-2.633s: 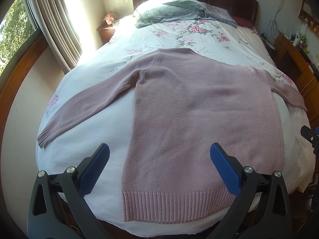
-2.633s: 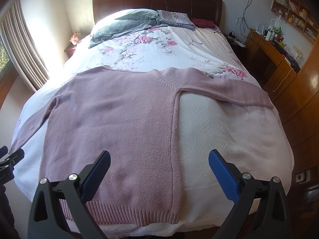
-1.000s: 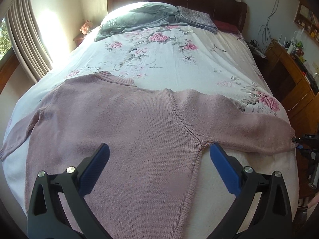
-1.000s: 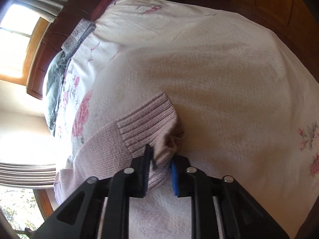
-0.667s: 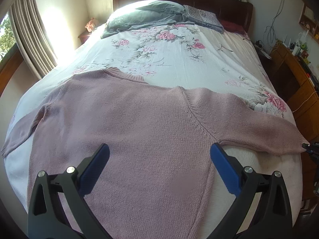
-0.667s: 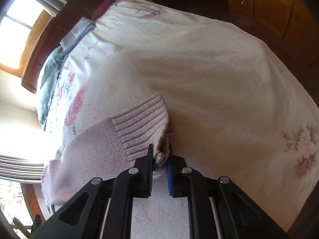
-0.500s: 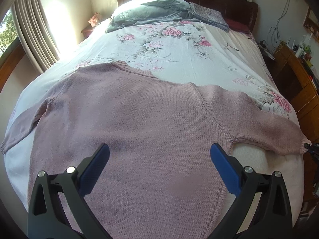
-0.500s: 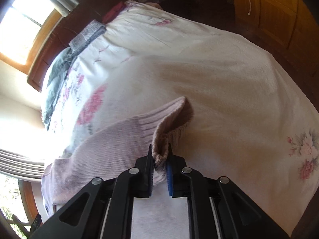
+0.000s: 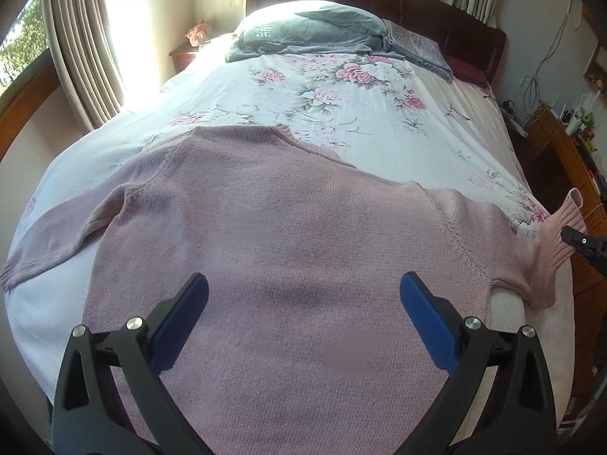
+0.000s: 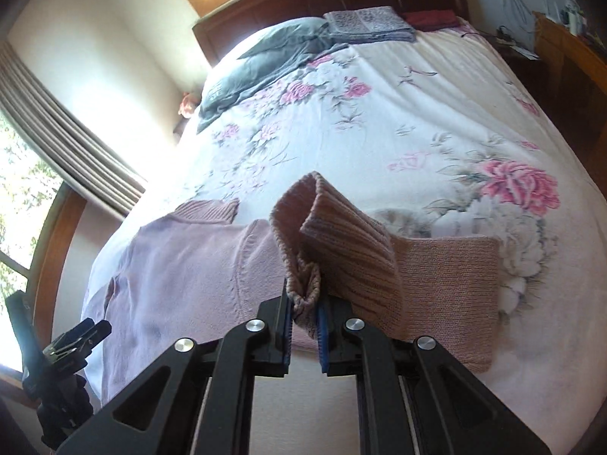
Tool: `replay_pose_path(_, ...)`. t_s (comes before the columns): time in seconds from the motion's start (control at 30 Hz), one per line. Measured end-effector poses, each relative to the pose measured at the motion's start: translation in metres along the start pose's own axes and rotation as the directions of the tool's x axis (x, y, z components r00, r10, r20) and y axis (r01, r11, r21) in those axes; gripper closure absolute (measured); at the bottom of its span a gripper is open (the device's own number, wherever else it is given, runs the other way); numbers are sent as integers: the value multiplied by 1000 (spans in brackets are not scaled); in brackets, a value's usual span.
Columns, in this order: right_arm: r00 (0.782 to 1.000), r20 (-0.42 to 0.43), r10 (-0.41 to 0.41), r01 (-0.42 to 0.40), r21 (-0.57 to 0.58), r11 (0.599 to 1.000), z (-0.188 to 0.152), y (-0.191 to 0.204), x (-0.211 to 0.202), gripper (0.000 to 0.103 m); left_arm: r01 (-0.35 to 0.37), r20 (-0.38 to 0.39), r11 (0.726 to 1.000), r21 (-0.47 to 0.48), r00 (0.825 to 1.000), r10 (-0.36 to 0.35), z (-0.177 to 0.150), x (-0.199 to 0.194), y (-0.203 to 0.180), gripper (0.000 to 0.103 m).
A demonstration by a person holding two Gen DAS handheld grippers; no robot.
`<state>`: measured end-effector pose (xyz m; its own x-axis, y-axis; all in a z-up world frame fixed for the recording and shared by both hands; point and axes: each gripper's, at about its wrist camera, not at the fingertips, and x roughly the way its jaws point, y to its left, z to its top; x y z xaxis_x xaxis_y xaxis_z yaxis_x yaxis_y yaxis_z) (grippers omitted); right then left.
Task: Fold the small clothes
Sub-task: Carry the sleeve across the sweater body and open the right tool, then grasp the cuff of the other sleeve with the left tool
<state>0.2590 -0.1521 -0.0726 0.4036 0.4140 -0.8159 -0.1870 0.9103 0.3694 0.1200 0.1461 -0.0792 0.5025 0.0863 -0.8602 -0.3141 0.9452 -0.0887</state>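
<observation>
A pink knitted sweater (image 9: 288, 235) lies flat on the floral bedspread (image 9: 341, 106), its left sleeve (image 9: 41, 242) stretched out to the side. My left gripper (image 9: 303, 314) hovers open above the sweater's body, with nothing between its blue pads. My right gripper (image 10: 305, 326) is shut on the ribbed cuff (image 10: 334, 235) of the right sleeve, lifted off the bed and bent back toward the body. In the left wrist view that raised cuff (image 9: 565, 220) stands up at the right bed edge beside the right gripper's black tip (image 9: 580, 242).
A grey pillow (image 9: 307, 34) and a folded patterned cloth (image 9: 417, 49) lie by the dark wooden headboard (image 9: 379, 3). Curtains (image 9: 79, 53) and a window are on the left. A wooden cabinet (image 9: 569, 159) with small items stands on the right.
The right gripper, shut on the cuff, has raised the sleeve end and swung it toward the sweater's body. The left gripper stayed open and drifted a little over the sweater.
</observation>
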Motion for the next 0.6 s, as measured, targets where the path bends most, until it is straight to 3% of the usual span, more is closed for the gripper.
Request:
replay_pose_path(0.17,994,-102,-34,28,-55,998,-17,39,59,90,16,-10,1000,-6,1000,-16,4,1,11,3)
replay_pose_path(0.27,989,-145,20,-27,-44,999,-32,45,74,73,46,-31,999,-6,998,-47,7,5,6,3)
replay_pose_path(0.37,985,-130,113,-119,-39,992,-43,46,56,58,115,-65,993,-7,991,-115,8,12,-11,3)
replay_pose_path(0.47,974,-106,201,-204,-15,979,-58,35,27,58,214,-129,977,-16,968,-215,7,25,-38,3)
replay_pose_path(0.6,995,-70,72,-73,-18,997,-76,2,-2,57,317,-216,948,-3,926,-310,6,48,-88,3)
